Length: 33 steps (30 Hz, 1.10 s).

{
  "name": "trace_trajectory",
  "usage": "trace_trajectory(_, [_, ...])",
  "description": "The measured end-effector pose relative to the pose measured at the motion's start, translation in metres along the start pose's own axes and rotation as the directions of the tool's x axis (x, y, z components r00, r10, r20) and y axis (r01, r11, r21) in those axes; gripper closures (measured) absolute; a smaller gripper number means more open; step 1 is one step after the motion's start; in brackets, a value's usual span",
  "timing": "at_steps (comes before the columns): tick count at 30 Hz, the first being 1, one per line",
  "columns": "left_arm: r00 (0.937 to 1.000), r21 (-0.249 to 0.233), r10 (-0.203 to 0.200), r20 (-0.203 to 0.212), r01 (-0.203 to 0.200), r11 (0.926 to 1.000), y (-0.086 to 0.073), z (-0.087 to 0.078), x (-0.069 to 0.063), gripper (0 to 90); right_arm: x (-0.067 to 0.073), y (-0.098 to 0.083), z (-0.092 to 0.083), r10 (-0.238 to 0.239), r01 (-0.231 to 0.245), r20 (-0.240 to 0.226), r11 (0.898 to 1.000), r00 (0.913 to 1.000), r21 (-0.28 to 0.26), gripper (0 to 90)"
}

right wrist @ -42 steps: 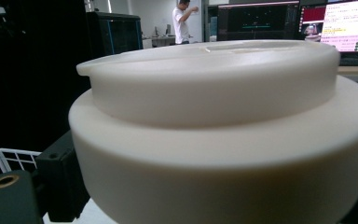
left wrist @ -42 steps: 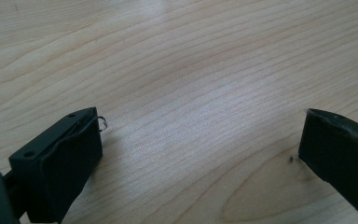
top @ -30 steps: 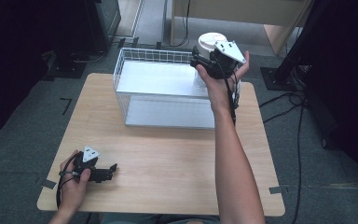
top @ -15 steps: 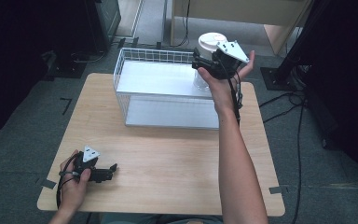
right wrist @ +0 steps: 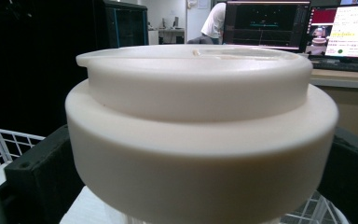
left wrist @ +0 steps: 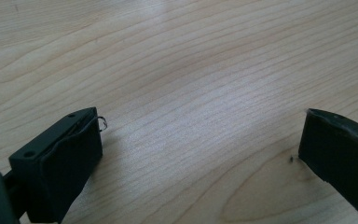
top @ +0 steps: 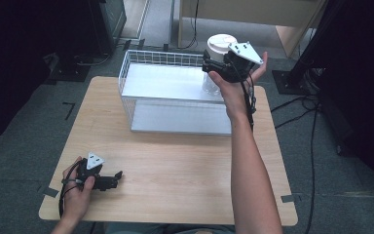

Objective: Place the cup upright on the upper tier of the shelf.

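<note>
1. Evidently for lowering it in, the right gripper (top: 213, 68) clamps a white-lidded cup (top: 219, 48) just under its lid, above the wire basket's (top: 141, 61) far right corner.
2. Idle, the left gripper (top: 112, 179) rests wide apart and empty near the table's (top: 185, 165) near left corner.

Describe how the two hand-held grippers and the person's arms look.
Both the left hand-held gripper and the right hand-held gripper are black, each topped with a grey three-cornered plate and trailing a black cable. The left one's jaws are blocky and matte. Both forearms are bare, with no sleeves visible.
</note>
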<state>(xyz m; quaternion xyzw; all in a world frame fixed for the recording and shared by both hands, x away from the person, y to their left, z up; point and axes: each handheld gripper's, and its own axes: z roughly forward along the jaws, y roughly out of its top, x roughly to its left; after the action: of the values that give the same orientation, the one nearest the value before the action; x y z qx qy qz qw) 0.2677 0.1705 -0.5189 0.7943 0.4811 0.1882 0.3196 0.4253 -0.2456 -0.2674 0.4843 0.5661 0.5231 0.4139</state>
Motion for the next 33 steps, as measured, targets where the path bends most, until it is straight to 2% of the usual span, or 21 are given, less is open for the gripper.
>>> trace_trajectory(13, [1.0000,0.000,0.000,0.000,0.000,1.0000,0.0000,0.0000,0.0000,0.0,-0.0028,0.0032,-0.0014,-0.008,0.008,-0.021,1.000,0.9997,0.023,0.0])
trace_trajectory(20, [1.0000,0.000,-0.001,0.001,0.001,1.0000,0.0000,0.0000,0.0001,0.0,-0.0028,0.0033,-0.0024,0.011,-0.010,-0.029,1.000,0.9995,0.021,0.0])
trace_trajectory(24, [1.0000,0.000,-0.001,0.001,0.001,1.0000,0.0000,0.0000,0.0000,0.0,-0.0033,0.0017,-0.0035,0.000,0.001,-0.031,1.000,0.9995,0.012,0.0])
trace_trajectory(29, [1.0000,0.000,0.000,0.001,0.000,1.0000,0.0000,0.0000,0.0001,0.0,-0.0047,0.0011,-0.0056,0.023,-0.023,-0.050,1.000,0.9985,0.002,0.0])
trace_trajectory(33, [1.0000,0.000,0.000,0.001,0.000,1.0000,0.0000,0.0000,0.0001,0.0,-0.0050,0.0014,-0.0064,0.019,-0.019,-0.047,1.000,0.9987,0.002,0.0])
